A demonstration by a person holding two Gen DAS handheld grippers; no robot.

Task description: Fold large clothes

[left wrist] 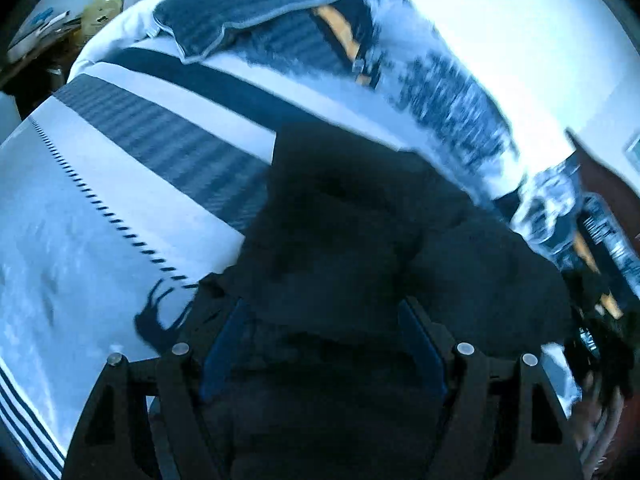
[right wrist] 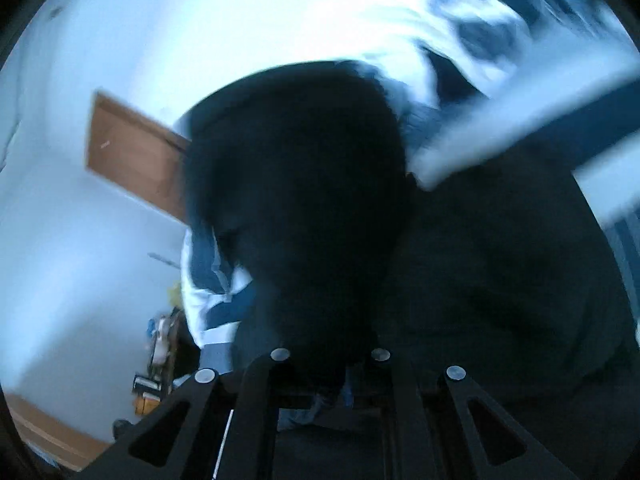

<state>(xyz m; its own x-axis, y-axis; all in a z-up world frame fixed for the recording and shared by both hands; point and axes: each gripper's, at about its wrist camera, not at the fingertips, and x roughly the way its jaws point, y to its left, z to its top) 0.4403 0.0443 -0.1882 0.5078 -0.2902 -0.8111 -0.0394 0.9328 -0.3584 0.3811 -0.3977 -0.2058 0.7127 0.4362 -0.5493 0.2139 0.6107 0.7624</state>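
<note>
A large black garment [left wrist: 360,232] hangs in a bunch over a bed with a white and dark-striped cover [left wrist: 120,184]. My left gripper [left wrist: 324,320] has its blue-padded fingers [left wrist: 224,344] spread wide, with the black cloth lying between them and hiding the tips; I cannot tell whether they clamp it. In the right wrist view the same black garment [right wrist: 304,200] fills the middle. My right gripper [right wrist: 336,360] has its jaws close together on a bunch of that cloth. The tips are hidden by the fabric.
A blue textured pillow [left wrist: 248,12] lies at the bed's far end. A patterned blue and white quilt [left wrist: 460,120] runs along the right edge. A wooden door [right wrist: 136,152] stands in a white wall [right wrist: 80,260]. Cluttered shelves [right wrist: 160,352] stand by the bed.
</note>
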